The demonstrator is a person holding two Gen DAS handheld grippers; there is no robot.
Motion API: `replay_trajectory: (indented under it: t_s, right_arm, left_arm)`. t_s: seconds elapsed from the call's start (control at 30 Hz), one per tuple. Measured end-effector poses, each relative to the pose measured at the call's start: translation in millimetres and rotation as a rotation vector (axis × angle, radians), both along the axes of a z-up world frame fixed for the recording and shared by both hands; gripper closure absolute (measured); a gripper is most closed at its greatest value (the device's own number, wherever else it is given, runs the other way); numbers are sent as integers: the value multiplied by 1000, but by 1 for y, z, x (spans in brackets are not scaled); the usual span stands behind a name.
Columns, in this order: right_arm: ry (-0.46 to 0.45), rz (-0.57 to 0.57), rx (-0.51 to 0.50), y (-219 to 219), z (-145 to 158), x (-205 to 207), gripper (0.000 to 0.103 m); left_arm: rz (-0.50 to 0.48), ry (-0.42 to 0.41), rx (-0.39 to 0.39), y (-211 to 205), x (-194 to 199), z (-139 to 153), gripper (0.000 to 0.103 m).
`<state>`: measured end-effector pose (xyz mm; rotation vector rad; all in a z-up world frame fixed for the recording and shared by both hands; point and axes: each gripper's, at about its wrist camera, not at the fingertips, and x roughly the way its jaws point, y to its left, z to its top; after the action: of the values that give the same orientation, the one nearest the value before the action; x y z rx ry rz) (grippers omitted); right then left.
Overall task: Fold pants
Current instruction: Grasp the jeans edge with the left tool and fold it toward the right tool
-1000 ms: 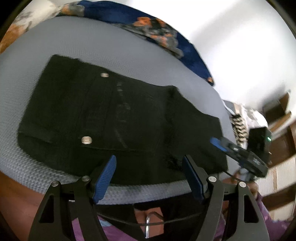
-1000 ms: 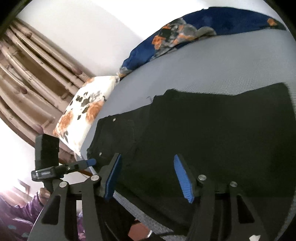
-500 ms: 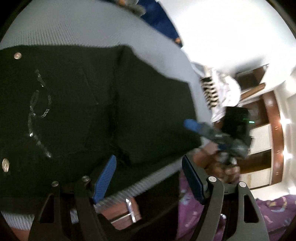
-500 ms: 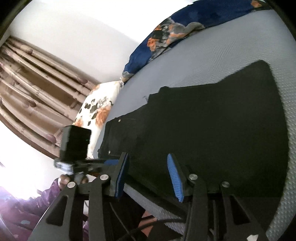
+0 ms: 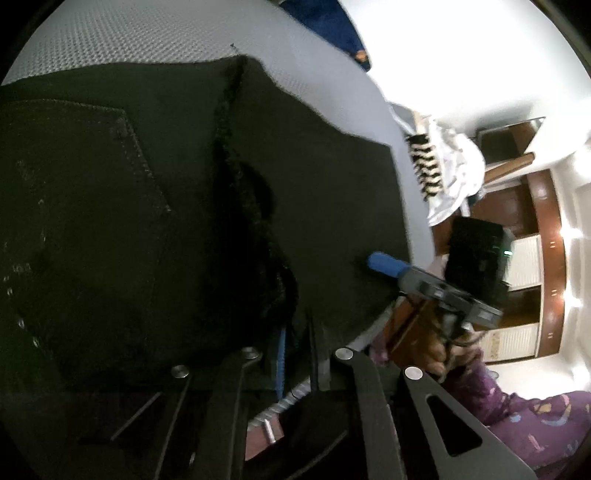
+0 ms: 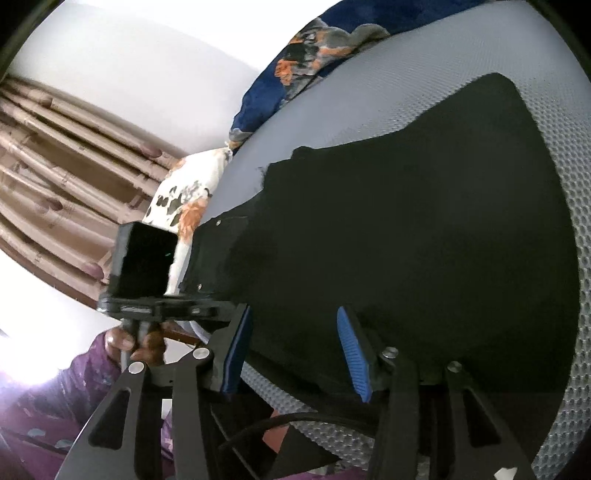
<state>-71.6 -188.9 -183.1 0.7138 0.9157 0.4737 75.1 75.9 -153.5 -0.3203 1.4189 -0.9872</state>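
Black pants (image 5: 147, 184) lie flat on a grey mesh bed cover (image 5: 110, 33), a back pocket to the left. My left gripper (image 5: 295, 350) is shut on the pants' near edge, where the cloth bunches into a dark fold above the fingers. In the right wrist view the pants (image 6: 406, 221) fill the middle. My right gripper (image 6: 293, 312) hovers over their near edge. Its jaws are opening, the blue pads stand apart and the cloth lies below them, not pinched. The other gripper shows in each view: the right one (image 5: 384, 264) and the left one (image 6: 166, 306).
A blue floral blanket (image 6: 314, 48) lies at the far end of the bed, a floral pillow (image 6: 184, 206) at the side by brown curtains (image 6: 55, 147). A white cloth (image 5: 454, 173) hangs off the bed near wooden cabinets (image 5: 517, 206). Purple sleeves (image 5: 535, 424) are close below.
My left gripper went forward and down to the pants' near edge and closed on it. My right gripper came closer to the pants and its pads drew somewhat nearer together.
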Motion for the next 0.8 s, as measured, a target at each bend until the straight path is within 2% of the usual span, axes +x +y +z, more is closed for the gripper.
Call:
replay_trajectory:
  t_s: [0.1, 0.2, 0.27, 0.33, 0.4, 0.5, 0.57, 0.6, 0.63, 0.7, 0.73, 0.8]
  right_arm:
    - [-3, 1, 9, -2, 1, 1, 55]
    - [0, 6, 7, -2, 1, 3, 54]
    - [4, 10, 1, -1, 0, 4, 54]
    - [18, 22, -26, 3, -1, 6, 53]
    - [18, 35, -52, 6, -1, 7, 54]
    - [28, 32, -61, 5, 2, 8, 53]
    - [12, 23, -58, 3, 9, 7, 51]
    - [-11, 25, -58, 3, 16, 5, 51]
    - [-27, 30, -60, 4, 22, 5, 51]
    - [-60, 44, -71, 11, 35, 5, 47]
    - [-67, 50, -74, 15, 38, 7, 46]
    - [-72, 76, -68, 27, 43, 13, 44]
  left_arm:
    - [49, 39, -43, 11, -9, 8, 94]
    - [69, 37, -40, 16, -16, 8, 94]
    - [93, 70, -35, 21, -15, -3, 93]
    - [132, 60, 21, 25, -12, -19, 92]
    - [146, 93, -21, 25, -12, -29, 91]
    - [133, 49, 11, 25, -12, -20, 85]
    - [165, 18, 67, 37, -9, -7, 74]
    - [192, 7, 73, 46, -7, 1, 55]
    - [240, -14, 59, 62, -5, 11, 41]
    - [378, -92, 30, 100, -5, 37, 35]
    - [451, -135, 26, 125, -4, 49, 26]
    - [583, -190, 72, 173, 0, 64, 9]
